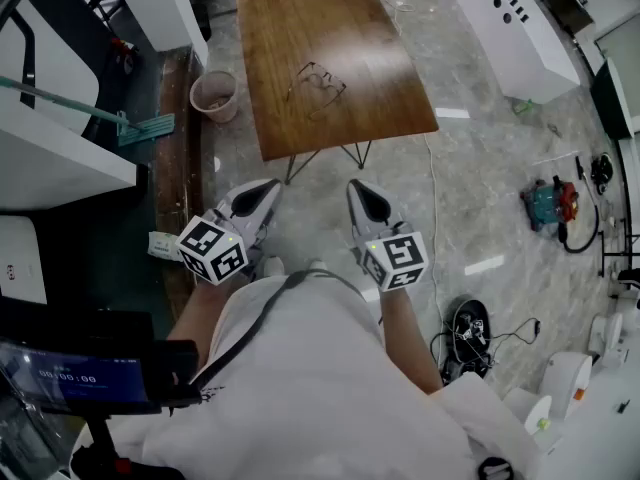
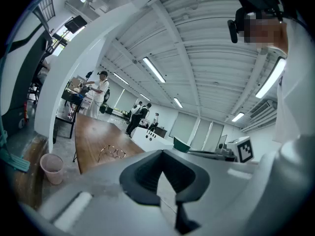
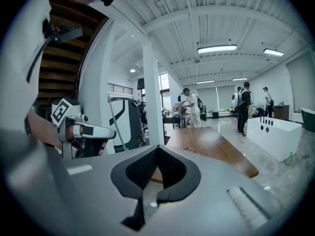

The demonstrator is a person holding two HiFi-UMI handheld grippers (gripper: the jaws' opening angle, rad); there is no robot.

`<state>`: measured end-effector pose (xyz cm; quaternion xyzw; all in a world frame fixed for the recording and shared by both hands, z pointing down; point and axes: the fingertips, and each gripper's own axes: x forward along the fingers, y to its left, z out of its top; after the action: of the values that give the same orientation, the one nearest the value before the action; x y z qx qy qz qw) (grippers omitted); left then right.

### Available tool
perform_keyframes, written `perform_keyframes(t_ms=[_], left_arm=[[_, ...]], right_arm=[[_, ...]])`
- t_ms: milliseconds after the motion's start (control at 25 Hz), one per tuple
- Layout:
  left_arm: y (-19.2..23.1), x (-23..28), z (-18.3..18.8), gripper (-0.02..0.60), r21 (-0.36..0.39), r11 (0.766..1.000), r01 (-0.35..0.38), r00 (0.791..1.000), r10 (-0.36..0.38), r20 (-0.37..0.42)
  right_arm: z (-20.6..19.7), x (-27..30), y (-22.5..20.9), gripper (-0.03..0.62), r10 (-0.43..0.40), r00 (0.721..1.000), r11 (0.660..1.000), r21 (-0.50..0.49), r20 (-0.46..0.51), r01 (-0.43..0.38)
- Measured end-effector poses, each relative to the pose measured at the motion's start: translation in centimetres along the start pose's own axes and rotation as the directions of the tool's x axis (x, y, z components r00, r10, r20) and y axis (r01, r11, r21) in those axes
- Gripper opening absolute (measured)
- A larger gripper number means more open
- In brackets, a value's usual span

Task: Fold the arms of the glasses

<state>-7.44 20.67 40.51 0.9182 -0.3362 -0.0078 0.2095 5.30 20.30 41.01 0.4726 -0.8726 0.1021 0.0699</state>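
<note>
A pair of thin wire-framed glasses (image 1: pixel 317 80) lies on the long brown wooden table (image 1: pixel 280 28), arms spread open, near its near end. The same glasses (image 2: pixel 111 152) show small on the table in the left gripper view. My left gripper (image 1: pixel 262 194) and right gripper (image 1: pixel 362 197) are held close to my body, well short of the table, side by side above the floor. Both are shut with nothing between the jaws. In the right gripper view the table (image 3: pixel 216 149) lies ahead and the left gripper (image 3: pixel 81 130) shows at the left.
A pink bin (image 1: pixel 214 95) stands on the floor left of the table. A white counter (image 1: pixel 515 28) is at the right. Cables and tools (image 1: pixel 552 205) lie on the floor at the right. Several people (image 2: pixel 100 95) stand at the far end of the room.
</note>
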Motion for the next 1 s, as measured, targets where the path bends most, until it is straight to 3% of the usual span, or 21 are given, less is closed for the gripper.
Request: perform_keyframes(t_ms=[360,680,1000], left_arm=[[0.7,-1.8,0.2,0.005,-0.003,1.0,0.009,1.0,-0.009,-0.007],[1.8,-3.8,0.1,0.005,0.003,0.997,0.071,0.997,-0.071,-0.026],[3.9,-4.2,0.0,0.005,-0.013,0.997,0.073,0.997,-0.074,-0.035]], right_arm=[[0.3,0.1,1.6,0.008,-0.019,1.0,1.0,-0.007,-0.001,0.019],[-0.3,0.3,2.7,0.008,-0.053,0.998,0.993,0.103,0.027,0.05],[-1.3,1.4,3.9,0.009,-0.032,0.999,0.987,0.16,0.026,0.027]])
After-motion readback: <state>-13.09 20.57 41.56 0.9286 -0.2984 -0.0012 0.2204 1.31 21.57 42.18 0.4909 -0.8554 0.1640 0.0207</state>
